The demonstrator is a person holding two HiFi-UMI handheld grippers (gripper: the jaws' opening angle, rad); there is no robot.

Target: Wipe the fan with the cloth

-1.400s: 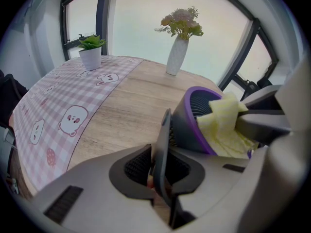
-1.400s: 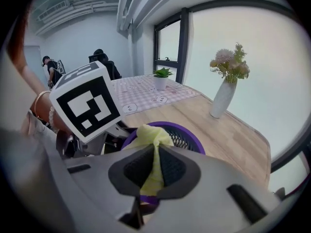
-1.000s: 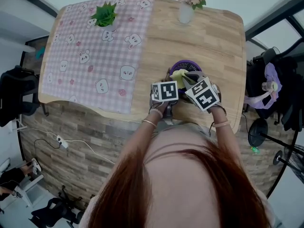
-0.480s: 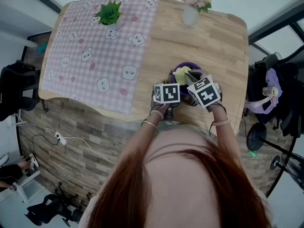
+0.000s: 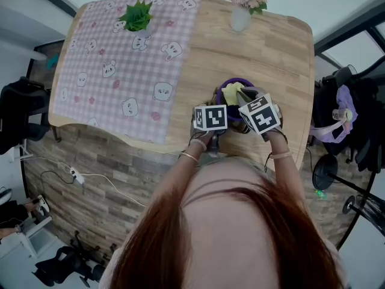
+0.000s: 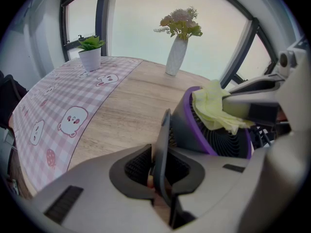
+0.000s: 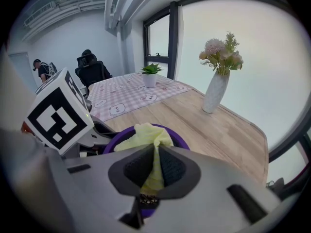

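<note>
Light wooden table seen from above. A pink checked mat printed with bear faces covers its nine o'clock side. Small potted plant at eleven o'clock; white vase of flowers at one o'clock.

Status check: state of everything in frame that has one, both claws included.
left claw: shut on a thin dark part of the fan
right claw: shut on the cloth
fan: held, cloth lying over its purple rim and grille
cloth: bunched, pinched, resting on the fan
vase: upright, flowers in it
potted plant: upright on the checked mat
checked mat: spread flat on the table
</note>
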